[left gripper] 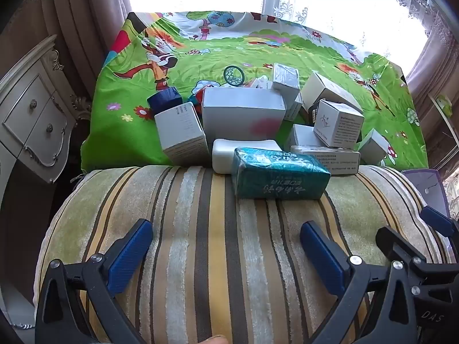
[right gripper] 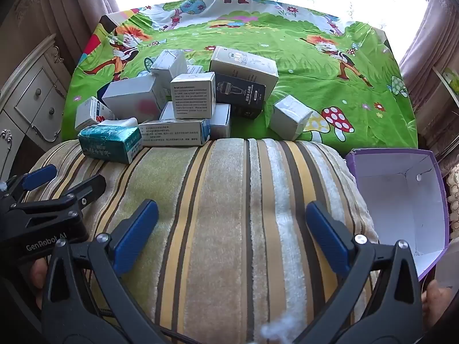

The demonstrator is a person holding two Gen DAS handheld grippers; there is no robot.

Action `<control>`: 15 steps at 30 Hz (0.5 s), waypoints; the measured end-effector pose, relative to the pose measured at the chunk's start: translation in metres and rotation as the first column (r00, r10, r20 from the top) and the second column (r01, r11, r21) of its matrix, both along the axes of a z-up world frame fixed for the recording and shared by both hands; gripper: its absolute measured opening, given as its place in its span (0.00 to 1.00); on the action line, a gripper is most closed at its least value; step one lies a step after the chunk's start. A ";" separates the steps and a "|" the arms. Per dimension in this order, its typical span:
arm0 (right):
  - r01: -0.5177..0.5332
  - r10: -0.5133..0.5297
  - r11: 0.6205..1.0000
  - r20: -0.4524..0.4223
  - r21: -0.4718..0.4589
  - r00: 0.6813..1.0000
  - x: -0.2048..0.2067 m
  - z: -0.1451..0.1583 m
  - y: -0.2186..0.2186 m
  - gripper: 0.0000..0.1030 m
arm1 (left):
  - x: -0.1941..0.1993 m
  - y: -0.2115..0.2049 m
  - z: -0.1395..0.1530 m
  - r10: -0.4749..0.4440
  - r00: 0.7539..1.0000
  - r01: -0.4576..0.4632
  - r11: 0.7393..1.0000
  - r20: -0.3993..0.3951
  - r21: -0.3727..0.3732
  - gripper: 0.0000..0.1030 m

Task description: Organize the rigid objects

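Cardboard boxes (right gripper: 183, 97) are sitting heaped at 11 o'clock, probably waiting for sorting into the purple carton (right gripper: 401, 200) at 3 o'clock. Both the left gripper (left gripper: 226, 246) and right gripper (right gripper: 232, 229) are hanging wide open, gripping nothing.

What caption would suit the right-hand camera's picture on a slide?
Open right gripper above a striped cushion, facing jumbled boxes on a cartoon sheet, an empty purple box alongside.

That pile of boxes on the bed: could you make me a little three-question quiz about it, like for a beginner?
1. True or false: the teal pack lies nearest the tongs, at the pile's front edge.
2. What holds the purple box? A) small cartons B) nothing C) a bottle
3. Fill in: both tongs, left and right, stand ____ over the striped blanket.

Key: 1 true; 2 B; 3 open.
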State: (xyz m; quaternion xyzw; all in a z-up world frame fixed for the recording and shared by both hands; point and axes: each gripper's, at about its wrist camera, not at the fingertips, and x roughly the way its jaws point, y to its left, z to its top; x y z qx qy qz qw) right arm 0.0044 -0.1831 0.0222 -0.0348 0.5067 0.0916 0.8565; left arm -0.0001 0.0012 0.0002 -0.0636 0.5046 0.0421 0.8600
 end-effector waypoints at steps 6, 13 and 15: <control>-0.003 0.003 1.000 0.004 0.007 1.000 0.000 0.000 0.000 1.00 | 0.000 -0.005 -0.001 0.002 1.000 -0.002 0.999 -0.008 0.042 1.00; -0.002 0.002 1.000 0.011 0.006 1.000 0.000 -0.001 -0.002 1.00 | 0.000 -0.003 0.000 0.001 1.000 -0.001 1.000 -0.002 0.023 1.00; -0.002 0.002 1.000 0.018 0.008 1.000 -0.001 -0.001 -0.002 1.00 | 0.000 -0.004 -0.001 0.002 1.000 -0.002 1.000 -0.003 0.025 1.00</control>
